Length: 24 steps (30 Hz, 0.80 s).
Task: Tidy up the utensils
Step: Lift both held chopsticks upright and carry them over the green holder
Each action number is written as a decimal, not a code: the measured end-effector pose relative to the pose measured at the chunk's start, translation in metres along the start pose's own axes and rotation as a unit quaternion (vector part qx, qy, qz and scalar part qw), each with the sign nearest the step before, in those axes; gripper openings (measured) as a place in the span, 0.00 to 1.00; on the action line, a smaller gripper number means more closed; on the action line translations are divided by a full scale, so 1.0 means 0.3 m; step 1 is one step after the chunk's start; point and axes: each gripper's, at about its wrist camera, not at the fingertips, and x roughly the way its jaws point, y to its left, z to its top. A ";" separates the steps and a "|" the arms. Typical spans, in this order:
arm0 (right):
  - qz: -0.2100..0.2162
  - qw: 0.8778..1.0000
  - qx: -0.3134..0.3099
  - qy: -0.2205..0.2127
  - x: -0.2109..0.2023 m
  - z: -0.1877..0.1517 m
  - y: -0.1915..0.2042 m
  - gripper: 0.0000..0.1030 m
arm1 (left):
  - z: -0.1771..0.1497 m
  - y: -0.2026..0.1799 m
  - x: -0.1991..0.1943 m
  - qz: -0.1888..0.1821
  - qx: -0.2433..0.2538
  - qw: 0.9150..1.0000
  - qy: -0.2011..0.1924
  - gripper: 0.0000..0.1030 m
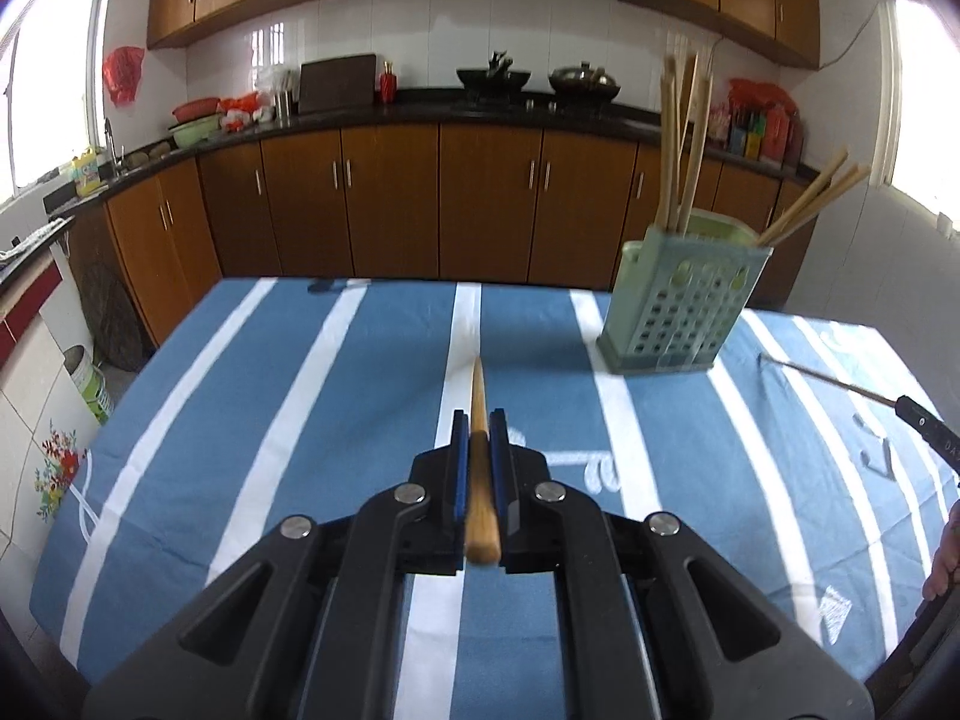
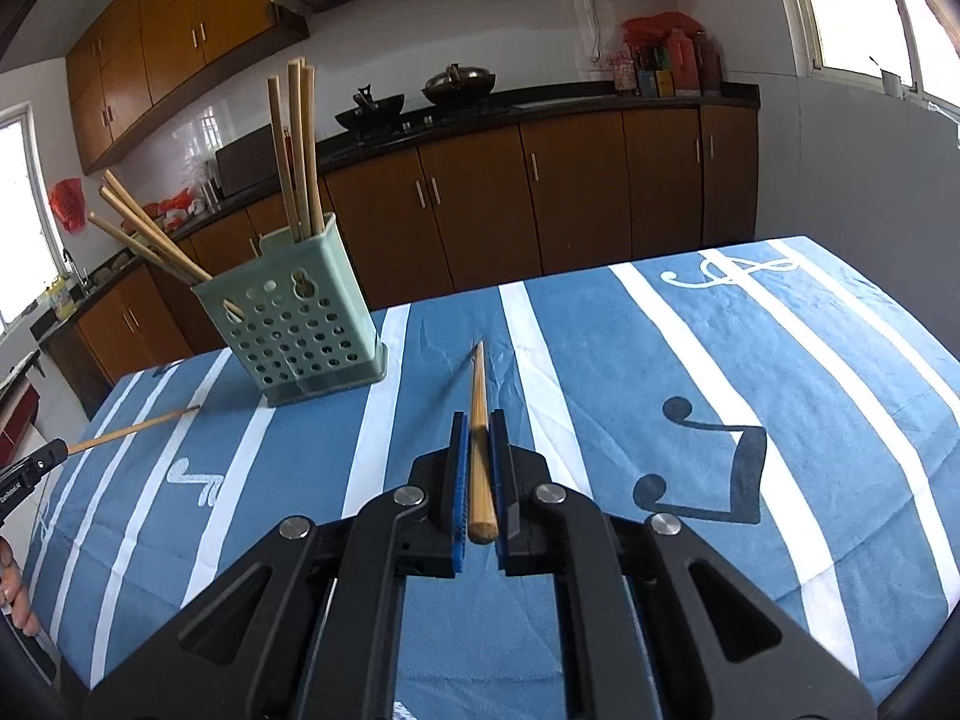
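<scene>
My left gripper [image 1: 478,420] is shut on a wooden chopstick [image 1: 478,396] that points forward above the blue striped tablecloth [image 1: 300,396]. My right gripper [image 2: 478,420] is shut on another wooden chopstick [image 2: 478,384], also lifted over the cloth. A pale green perforated utensil holder [image 1: 684,306] stands at the far right in the left wrist view, with several chopsticks [image 1: 681,138] upright and leaning in it. The same holder [image 2: 297,324] is at the left in the right wrist view. Each view shows the other gripper's chopstick at its edge: [image 1: 828,381], [image 2: 132,426].
The table [image 2: 750,330] ends at its far edge before brown kitchen cabinets [image 1: 480,198]. A dark counter carries woks [image 1: 495,78], bowls and bottles. A person's hand [image 1: 945,552] shows at the right edge of the left wrist view.
</scene>
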 end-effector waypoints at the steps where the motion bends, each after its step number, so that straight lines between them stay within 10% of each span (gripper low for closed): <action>1: 0.001 1.000 0.001 -0.005 -0.007 0.007 0.001 0.07 | 0.014 0.000 -0.014 -0.003 -0.002 1.000 -0.008 0.08; 24: 0.078 0.992 -0.021 -0.098 -0.194 0.284 0.141 0.07 | 0.271 -0.131 -0.203 -0.081 0.020 0.992 -0.099 0.07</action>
